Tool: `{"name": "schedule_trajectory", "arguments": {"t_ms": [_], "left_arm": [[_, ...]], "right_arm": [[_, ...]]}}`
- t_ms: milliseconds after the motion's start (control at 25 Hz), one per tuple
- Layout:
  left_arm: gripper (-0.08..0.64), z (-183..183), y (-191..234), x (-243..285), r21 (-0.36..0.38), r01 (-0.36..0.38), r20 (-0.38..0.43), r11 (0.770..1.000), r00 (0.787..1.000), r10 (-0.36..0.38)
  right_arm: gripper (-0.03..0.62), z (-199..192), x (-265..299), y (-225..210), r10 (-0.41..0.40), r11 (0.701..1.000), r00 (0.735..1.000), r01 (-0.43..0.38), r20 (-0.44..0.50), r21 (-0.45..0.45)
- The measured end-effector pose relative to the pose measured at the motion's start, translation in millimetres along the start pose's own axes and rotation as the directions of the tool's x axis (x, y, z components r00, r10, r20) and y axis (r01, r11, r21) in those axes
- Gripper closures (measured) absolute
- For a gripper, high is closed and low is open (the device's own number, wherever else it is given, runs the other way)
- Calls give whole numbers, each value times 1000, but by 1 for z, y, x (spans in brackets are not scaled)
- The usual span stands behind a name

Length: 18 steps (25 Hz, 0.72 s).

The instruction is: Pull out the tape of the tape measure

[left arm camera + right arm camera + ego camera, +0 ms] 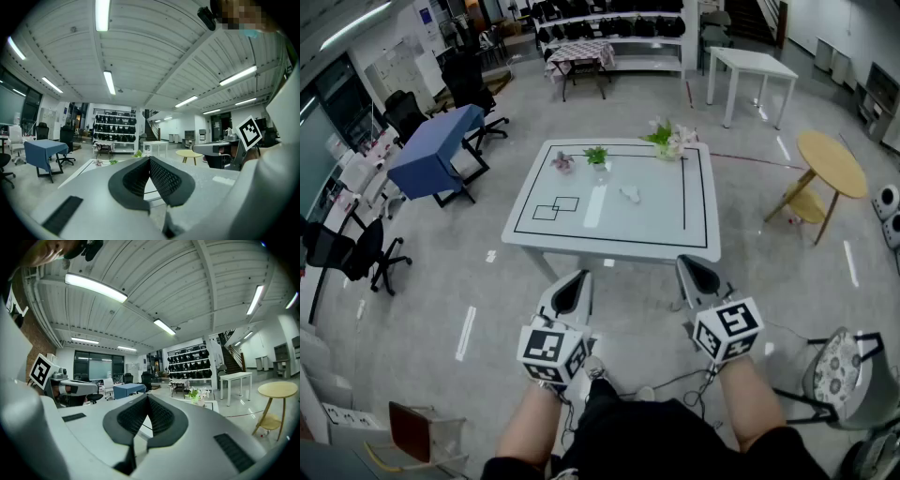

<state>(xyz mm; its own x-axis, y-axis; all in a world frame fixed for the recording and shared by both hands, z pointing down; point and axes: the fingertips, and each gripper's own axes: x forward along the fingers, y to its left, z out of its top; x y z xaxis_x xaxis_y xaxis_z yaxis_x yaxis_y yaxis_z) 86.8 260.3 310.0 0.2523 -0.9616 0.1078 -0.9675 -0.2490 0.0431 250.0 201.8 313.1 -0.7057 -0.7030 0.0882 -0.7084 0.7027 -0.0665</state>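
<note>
Left tool (574, 281): jaws fully closed, pads pressed together, nothing held or touched. Right tool (147, 401): likewise closed and empty. Both tools are held roughly level in free air over the floor, side by side but apart, at 6 o'clock of the white surface (609, 246), short of its near edge and not in contact with it.

A small white object (630, 194) is seen lying on the surface just past its centre, toward 1 o'clock. It is too small to be confirmed as the tape measure, and no drawn-out tape can be made out. It lies well apart from both tools.

Also noted on the surface: a bunch of flowers (668, 139) at the 1 o'clock corner, a small green plant (596, 156) at 12 o'clock, and a pinkish sprig (562, 161) at 11 o'clock.
</note>
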Motion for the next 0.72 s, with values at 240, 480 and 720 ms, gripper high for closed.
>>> {"name": "schedule_trajectory", "arguments": {"t_ms": [240, 480, 720], "left_arm": [[557, -2, 7, 1, -4, -2, -1, 1000, 1000, 2], [557, -3, 8, 3, -6, -8, 1, 1000, 1000, 8], [555, 0, 13, 6, -1, -14, 3, 1000, 1000, 14]], "right_arm": [[595, -7, 8, 1, 6, 1000, 1000, -6, 4, -1], [594, -11, 11, 0, 24, 999, 1000, -25, 10, 46], [594, -10, 17, -2, 33, 998, 999, -34, 20, 53]]}}
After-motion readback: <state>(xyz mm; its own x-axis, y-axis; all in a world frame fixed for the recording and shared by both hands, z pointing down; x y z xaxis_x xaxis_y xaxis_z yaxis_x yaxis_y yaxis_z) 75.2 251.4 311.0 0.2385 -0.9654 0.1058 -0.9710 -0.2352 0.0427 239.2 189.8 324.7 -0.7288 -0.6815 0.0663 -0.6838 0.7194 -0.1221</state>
